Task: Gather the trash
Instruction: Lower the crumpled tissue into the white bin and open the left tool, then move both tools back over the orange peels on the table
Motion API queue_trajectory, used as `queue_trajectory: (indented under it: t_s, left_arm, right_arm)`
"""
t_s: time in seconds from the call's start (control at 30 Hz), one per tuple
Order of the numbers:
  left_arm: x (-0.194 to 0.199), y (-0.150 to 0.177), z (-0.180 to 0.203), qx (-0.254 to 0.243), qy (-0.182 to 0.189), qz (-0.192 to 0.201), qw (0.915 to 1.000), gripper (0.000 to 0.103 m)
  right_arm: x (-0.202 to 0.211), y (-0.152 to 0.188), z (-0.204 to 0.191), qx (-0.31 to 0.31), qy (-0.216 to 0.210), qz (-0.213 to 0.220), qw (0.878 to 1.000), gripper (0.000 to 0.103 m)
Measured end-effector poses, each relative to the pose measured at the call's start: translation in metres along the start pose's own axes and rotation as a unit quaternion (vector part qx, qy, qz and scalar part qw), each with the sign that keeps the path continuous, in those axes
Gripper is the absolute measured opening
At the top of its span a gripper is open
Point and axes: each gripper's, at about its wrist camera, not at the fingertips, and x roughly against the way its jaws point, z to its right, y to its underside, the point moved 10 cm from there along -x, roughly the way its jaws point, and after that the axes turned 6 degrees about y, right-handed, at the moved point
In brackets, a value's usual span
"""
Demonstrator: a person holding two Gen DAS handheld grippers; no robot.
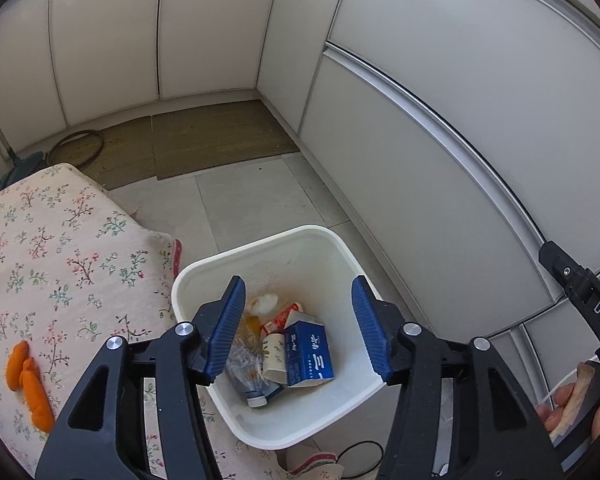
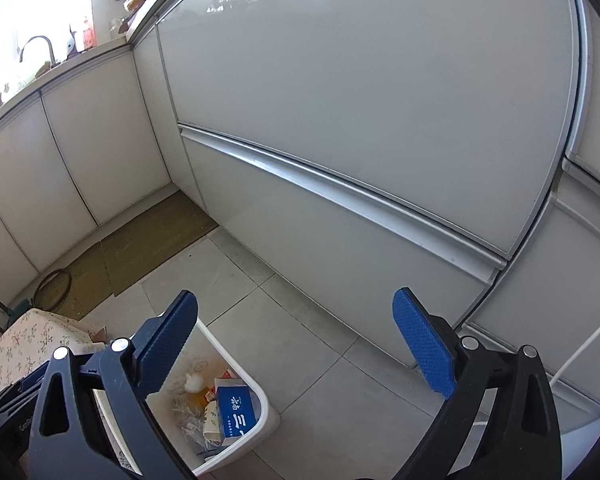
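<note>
A white trash bin (image 1: 260, 248) stands on the tiled floor beside a table with a floral cloth (image 1: 60, 260). Inside lie a blue and white carton (image 1: 310, 354), a paper cup (image 1: 276, 356), a clear plastic bottle (image 1: 244, 372) and a white wad (image 1: 266, 302). My left gripper (image 1: 298, 284) hangs open right over the bin, with nothing between its blue pads. My right gripper (image 2: 296, 296) is open and empty above the floor, to the right of the bin (image 2: 260, 396); the carton (image 2: 234, 408) shows below it. Two orange pieces (image 1: 28, 384) lie on the cloth.
Pale cabinet fronts (image 1: 440, 140) run close along the right and the far side. A brown mat (image 1: 204, 140) lies in the far corner with a ring-shaped object (image 1: 76, 148) on it. A hand (image 1: 564, 404) on the other gripper's handle shows at the right edge. Black cable (image 1: 360, 456) lies near the bin.
</note>
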Motion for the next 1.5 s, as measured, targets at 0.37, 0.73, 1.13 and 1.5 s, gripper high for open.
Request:
queue_trajectory:
  t_s: [0.37, 0.73, 1.13, 1.5]
  left_arm:
    - [0.034, 0.014, -0.061, 0.01, -0.064, 0.028, 0.9975, 0.066]
    - [0.055, 0.04, -0.126, 0.045, -0.093, 0.016, 0.9945, 0.071]
    - [0.069, 0.07, -0.221, 0.085, -0.142, -0.042, 0.9853, 0.072]
    - [0.08, 0.107, -0.311, 0.162, -0.151, -0.103, 0.9698, 0.072]
  right_arm:
    - [0.018, 0.025, -0.064, 0.095, -0.016, 0.011, 0.995, 0.096]
    - [0.031, 0.061, -0.129, 0.171, -0.039, 0.003, 0.985, 0.096]
    - [0.054, 0.103, -0.21, 0.224, -0.089, -0.019, 0.97, 0.096]
    - [0.074, 0.156, -0.277, 0.277, -0.134, -0.056, 0.95, 0.096]
